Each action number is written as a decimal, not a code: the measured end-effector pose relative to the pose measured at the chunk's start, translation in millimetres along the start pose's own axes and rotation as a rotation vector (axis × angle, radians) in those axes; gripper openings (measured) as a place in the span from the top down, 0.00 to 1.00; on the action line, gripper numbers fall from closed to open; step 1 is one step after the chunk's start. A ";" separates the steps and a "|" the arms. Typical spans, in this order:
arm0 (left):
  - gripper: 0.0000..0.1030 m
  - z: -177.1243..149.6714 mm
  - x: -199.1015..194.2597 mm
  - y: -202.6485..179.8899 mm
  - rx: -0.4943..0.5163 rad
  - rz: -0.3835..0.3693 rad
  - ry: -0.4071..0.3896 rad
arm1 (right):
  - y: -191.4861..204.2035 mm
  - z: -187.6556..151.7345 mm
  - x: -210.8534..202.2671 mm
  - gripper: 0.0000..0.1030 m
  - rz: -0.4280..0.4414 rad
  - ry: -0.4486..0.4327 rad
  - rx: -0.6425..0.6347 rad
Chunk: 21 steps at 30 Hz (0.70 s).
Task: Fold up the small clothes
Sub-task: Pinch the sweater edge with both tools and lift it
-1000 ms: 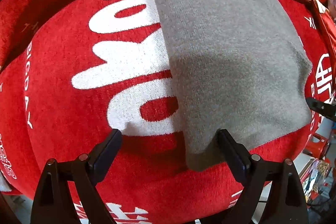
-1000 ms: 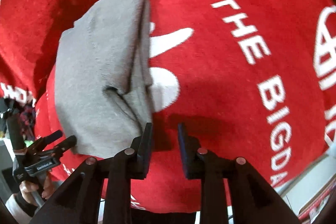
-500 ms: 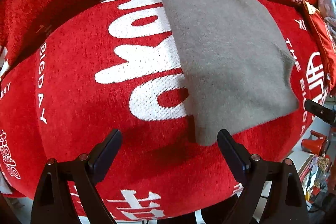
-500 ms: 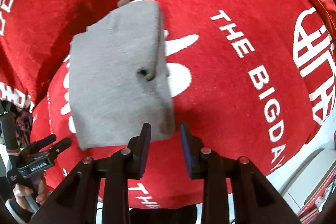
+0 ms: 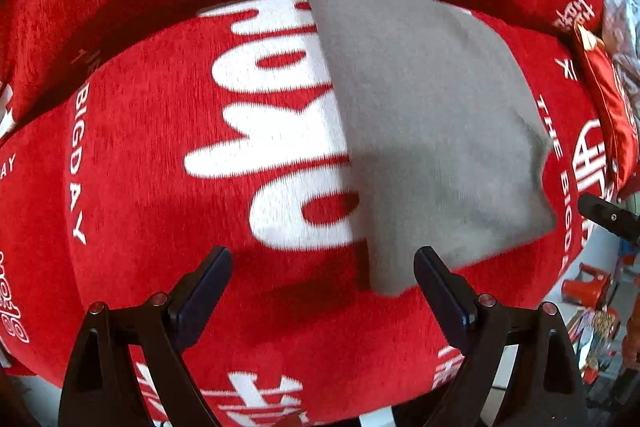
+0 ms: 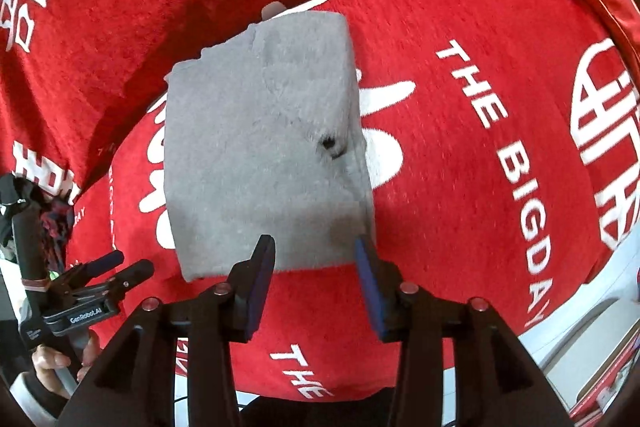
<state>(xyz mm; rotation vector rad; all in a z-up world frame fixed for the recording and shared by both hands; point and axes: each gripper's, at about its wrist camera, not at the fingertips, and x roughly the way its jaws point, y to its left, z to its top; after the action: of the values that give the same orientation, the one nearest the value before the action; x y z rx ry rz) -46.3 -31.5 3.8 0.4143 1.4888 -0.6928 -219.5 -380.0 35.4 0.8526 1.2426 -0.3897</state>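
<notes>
1. Left wrist view: I saw my left gripper (image 5: 322, 277) pointing down with its fingers (image 5: 204, 291) spread wide and nothing between the pads. The gray garment (image 5: 424, 131) lay folded into a compact slab on the red cushion cover (image 5: 152, 187), over the right part of the big white lettering (image 5: 276, 131). Its near corner showed between my fingers, but lower down and apart from them.

2. Same view: the cloth's visible face looked smooth, with its long left edge straight. At the far right edge a dark part of my right gripper (image 5: 608, 217) poked in, clear of the cloth.

3. Right wrist view: my right gripper (image 6: 316, 279) hung above the near edge of the garment (image 6: 260, 163), its jaws opening, the blue pads (image 6: 262, 285) partway apart and holding nothing. The cloth lay free on the cover (image 6: 460, 187).

4. Same view: the bundle read as a roughly square stack with layered edges on its right side and a small dark pucker (image 6: 330, 145) near that edge. My left gripper (image 6: 120, 269) sat low at the left, in a hand (image 6: 60, 367), off the cloth.

5. My judgement: this piece looked finished, since both tools had let go and the fold held its shape. What seemed left was tidying the pucker, if anything, and turning to another item; a crumpled silvery fabric (image 5: 624, 27) at the far right of the left view may be one, though I could not tell.
</notes>
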 end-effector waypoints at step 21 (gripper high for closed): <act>0.10 112.9 82.8 -10.5 -0.127 -0.273 0.098 | -66.0 122.6 104.2 0.42 0.463 0.248 0.018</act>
<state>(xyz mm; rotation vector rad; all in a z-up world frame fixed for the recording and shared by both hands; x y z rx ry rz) 28.2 -125.9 -68.6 0.1497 1.6914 -0.7955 -150.8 -494.9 -75.7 1.1959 1.2220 0.0800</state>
